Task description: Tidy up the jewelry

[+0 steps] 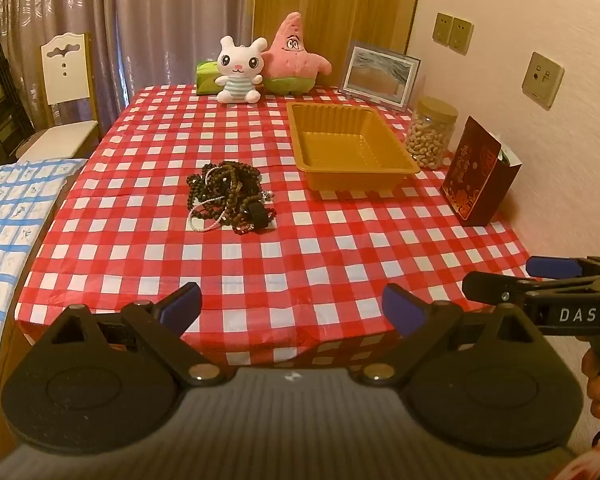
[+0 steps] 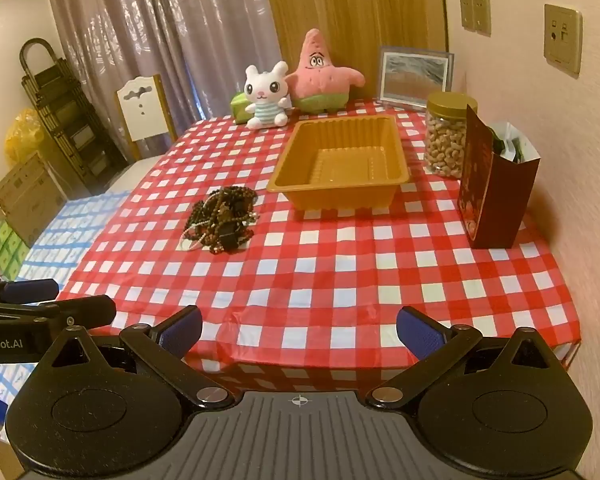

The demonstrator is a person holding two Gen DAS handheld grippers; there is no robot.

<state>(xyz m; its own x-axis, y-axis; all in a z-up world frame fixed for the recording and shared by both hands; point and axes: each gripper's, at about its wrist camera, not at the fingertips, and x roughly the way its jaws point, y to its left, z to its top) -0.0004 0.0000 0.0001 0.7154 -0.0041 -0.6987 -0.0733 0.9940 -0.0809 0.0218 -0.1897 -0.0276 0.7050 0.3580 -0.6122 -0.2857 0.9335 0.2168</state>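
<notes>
Beads [image 1: 230,197] lie heaped, long axis running away from me, beside the gold tray [image 1: 350,146]. Both my jaws gape apart over the checked bench [image 1: 300,256].

Left gripper [image 1: 292,307]: matte black body, ribbed grey centre plate with a small crosshair mark, two round black side discs, triangular cut-outs, silver pivot screws, blue padded fingertips [image 1: 403,314].

Right gripper [image 2: 299,330]: same build; its side arm reads "DAS" in white.

Left gripper's side arm reads "Robot.AI".

Right hand [image 1: 599,384]: bare skin, fingers on a black handle, thin cable below.
</notes>
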